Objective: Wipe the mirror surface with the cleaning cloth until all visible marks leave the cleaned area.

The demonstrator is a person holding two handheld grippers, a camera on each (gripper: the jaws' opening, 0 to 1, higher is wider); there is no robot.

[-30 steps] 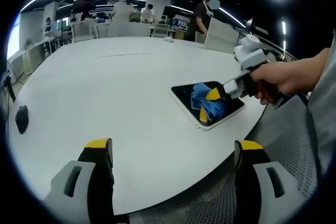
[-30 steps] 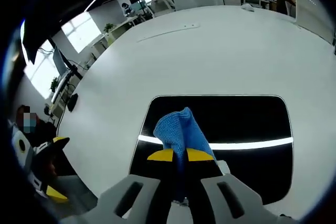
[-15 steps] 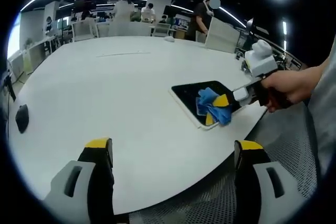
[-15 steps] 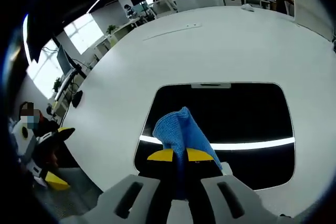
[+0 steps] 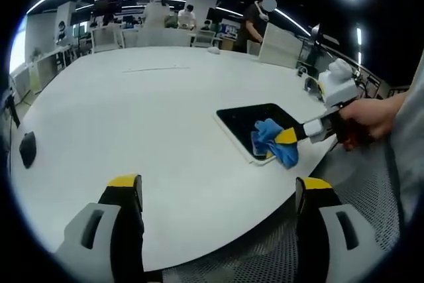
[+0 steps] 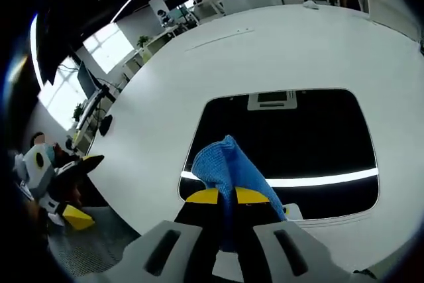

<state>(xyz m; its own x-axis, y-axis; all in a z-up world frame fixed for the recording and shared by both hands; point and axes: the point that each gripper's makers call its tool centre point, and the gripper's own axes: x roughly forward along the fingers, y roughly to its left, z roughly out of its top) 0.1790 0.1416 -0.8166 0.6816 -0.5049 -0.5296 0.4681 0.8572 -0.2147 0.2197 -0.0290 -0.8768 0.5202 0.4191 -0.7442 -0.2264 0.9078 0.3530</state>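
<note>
One crumpled blue cleaning cloth (image 6: pixel 228 167), pinched in the right gripper (image 6: pixel 224 196), sits at the near edge of the dark rectangular mirror (image 6: pixel 311 137), which stretches ahead; the left gripper (image 5: pixel 218 187) gapes wide, well apart.

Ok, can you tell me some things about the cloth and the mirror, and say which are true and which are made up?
1. The right gripper is shut on the blue cloth. True.
2. The cloth is red. False: it is blue.
3. The mirror lies flat on the white table. True.
4. The left gripper is pressing on the mirror. False: it is open, over bare table, apart from the mirror.
5. The cloth sits at the mirror's far edge. False: in the right gripper view it is at the near edge.
</note>
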